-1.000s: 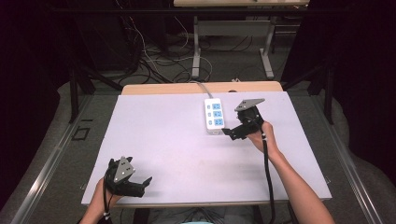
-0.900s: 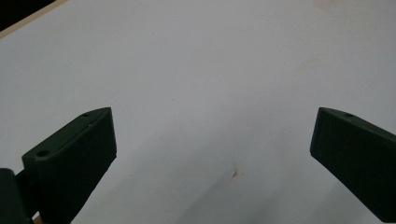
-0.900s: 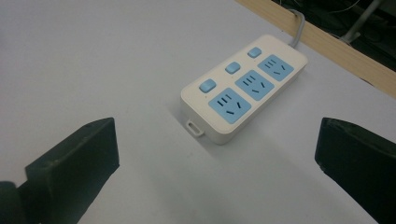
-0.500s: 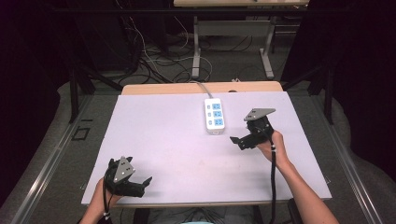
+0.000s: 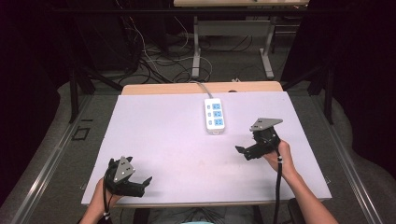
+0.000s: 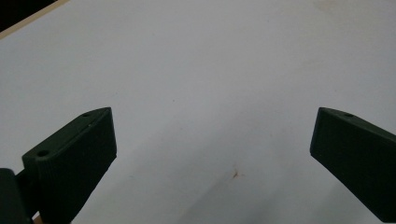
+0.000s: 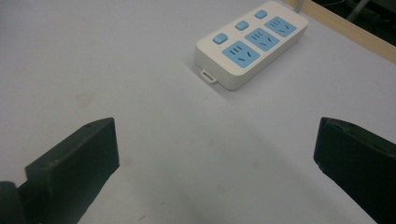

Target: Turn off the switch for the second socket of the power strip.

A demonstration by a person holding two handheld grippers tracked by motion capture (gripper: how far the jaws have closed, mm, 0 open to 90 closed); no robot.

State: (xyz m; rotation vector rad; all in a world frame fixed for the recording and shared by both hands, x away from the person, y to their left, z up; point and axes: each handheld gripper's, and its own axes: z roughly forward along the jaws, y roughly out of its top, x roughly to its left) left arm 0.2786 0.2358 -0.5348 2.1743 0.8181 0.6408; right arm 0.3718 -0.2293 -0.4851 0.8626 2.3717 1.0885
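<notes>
From the high view, the right gripper (image 5: pixel 243 151) now sits near and to the right of the white power strip (image 5: pixel 214 115), well apart from it, whereas a second ago it was right at the strip's right edge; it has drawn back toward the person, which suggests that the work at the strip is over or paused. The strip lies at the far middle of the white table (image 5: pixel 159 135), its grey cord running off the far edge. The left gripper (image 5: pixel 142 184) rests at the near left corner, unchanged from the earlier pictures, so it seems to take no part for now. In the left gripper view the two black jaws stand wide apart with nothing between them, over bare tabletop marked by a small brownish stain (image 6: pixel 236 174). In the right gripper view the jaws are likewise spread wide and empty; the power strip (image 7: pixel 252 44) lies ahead and clear of them, its three blue sockets and three blue switches facing up, with no plug in any socket.
</notes>
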